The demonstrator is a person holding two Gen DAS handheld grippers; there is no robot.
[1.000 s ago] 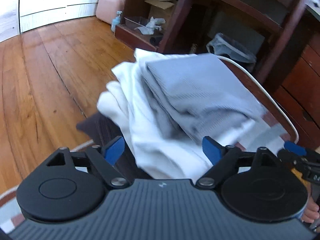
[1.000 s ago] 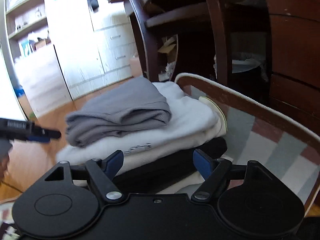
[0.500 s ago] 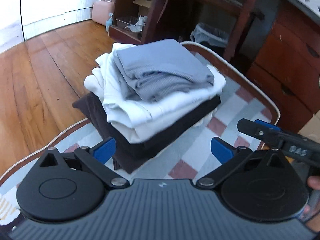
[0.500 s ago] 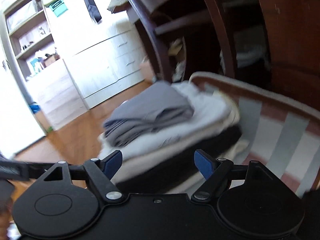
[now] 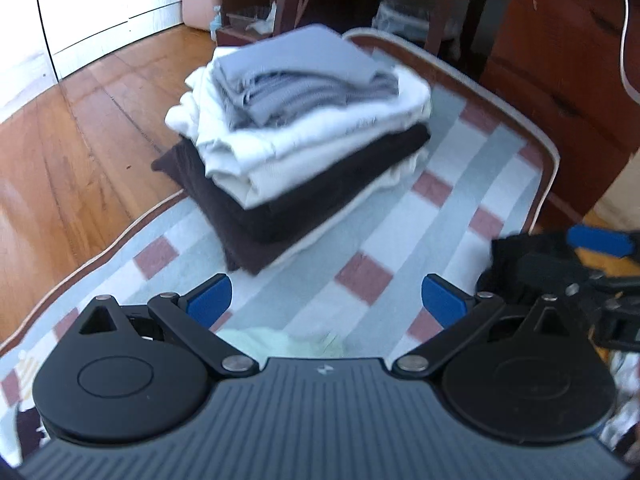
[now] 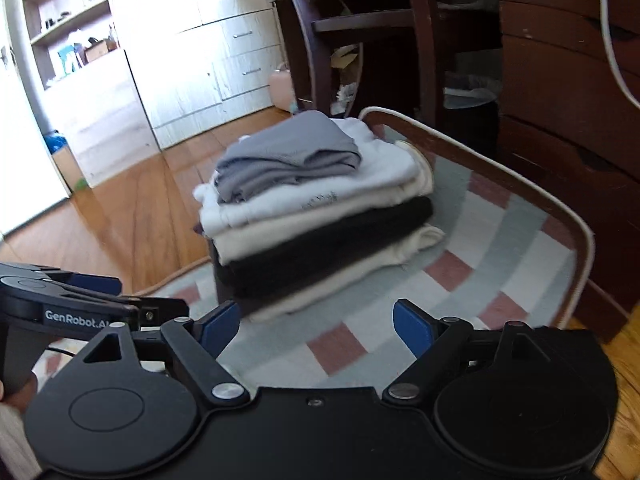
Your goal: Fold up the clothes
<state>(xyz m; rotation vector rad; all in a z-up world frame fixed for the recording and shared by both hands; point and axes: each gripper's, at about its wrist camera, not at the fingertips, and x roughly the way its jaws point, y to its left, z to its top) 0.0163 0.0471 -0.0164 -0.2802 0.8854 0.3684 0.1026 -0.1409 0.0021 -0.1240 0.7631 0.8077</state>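
Note:
A stack of folded clothes (image 5: 316, 148) rests on the striped rug (image 5: 404, 216): a grey garment (image 5: 304, 76) on top, white ones beneath, then a dark brown one (image 5: 320, 196) and a cream one at the bottom. My left gripper (image 5: 326, 300) hovers over the rug short of the stack, open and empty. A pale green cloth (image 5: 276, 340) peeks out below it. My right gripper (image 6: 316, 320) also hangs short of the stack (image 6: 320, 208), its jaws opening with nothing between them. Each gripper shows at the edge of the other's view.
Wooden floor (image 5: 80, 140) lies left of the rug. A dark wooden chair (image 6: 320, 40) and a dark desk with drawers (image 6: 560, 100) stand behind the stack, with a lined bin (image 6: 472, 92) under the desk. White cabinets (image 6: 224, 52) and a pink bag (image 5: 200, 0) are farther back.
Both grippers have drawn back from the stack, which now sits farther off with more rug showing in front. The left jaws have widened.

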